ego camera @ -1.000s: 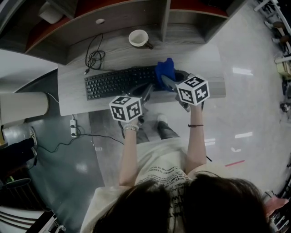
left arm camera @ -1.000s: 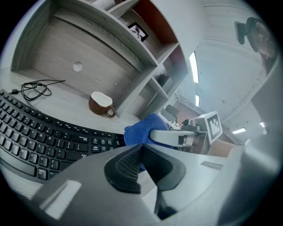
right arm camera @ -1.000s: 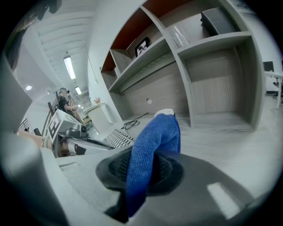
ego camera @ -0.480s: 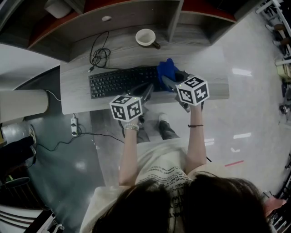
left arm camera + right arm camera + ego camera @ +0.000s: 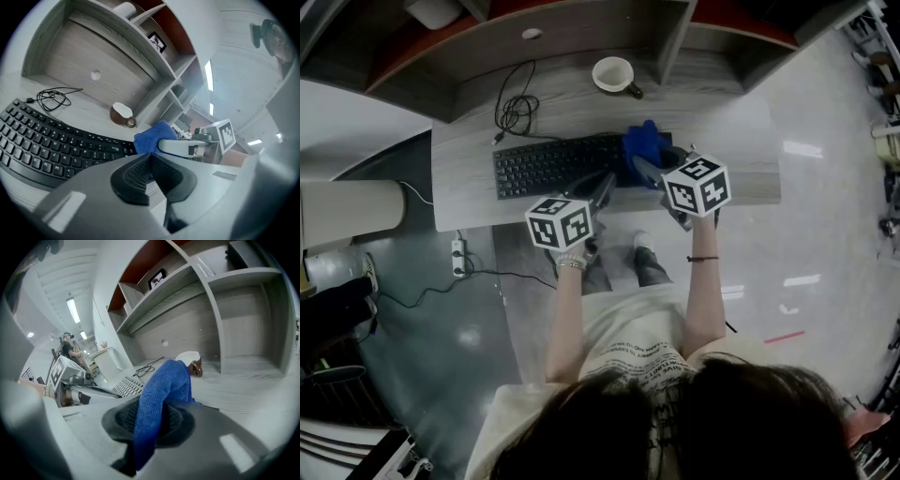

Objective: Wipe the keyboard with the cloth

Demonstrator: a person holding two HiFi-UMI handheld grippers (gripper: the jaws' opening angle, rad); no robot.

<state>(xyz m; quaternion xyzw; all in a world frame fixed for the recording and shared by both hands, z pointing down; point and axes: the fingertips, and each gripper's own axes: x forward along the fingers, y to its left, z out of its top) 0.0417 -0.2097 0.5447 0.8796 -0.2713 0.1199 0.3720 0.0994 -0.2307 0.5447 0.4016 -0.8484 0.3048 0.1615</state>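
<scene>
While the left gripper [image 5: 602, 184] hovers clenched and empty over the front edge of the counter [image 5: 469, 202], the right gripper [image 5: 645, 171] pinches the blue cloth [image 5: 642, 145] in its jaws at the right end of the keyboard [image 5: 553, 164]. Best to press it flat and sweep leftward along the rows.

The black keyboard [image 5: 558, 164] sat on the grey wood-grain table [image 5: 741, 122], blue cloth [image 5: 642, 145] at its right end, white mug [image 5: 614, 75] and coiled black cable [image 5: 517, 112] behind it.
</scene>
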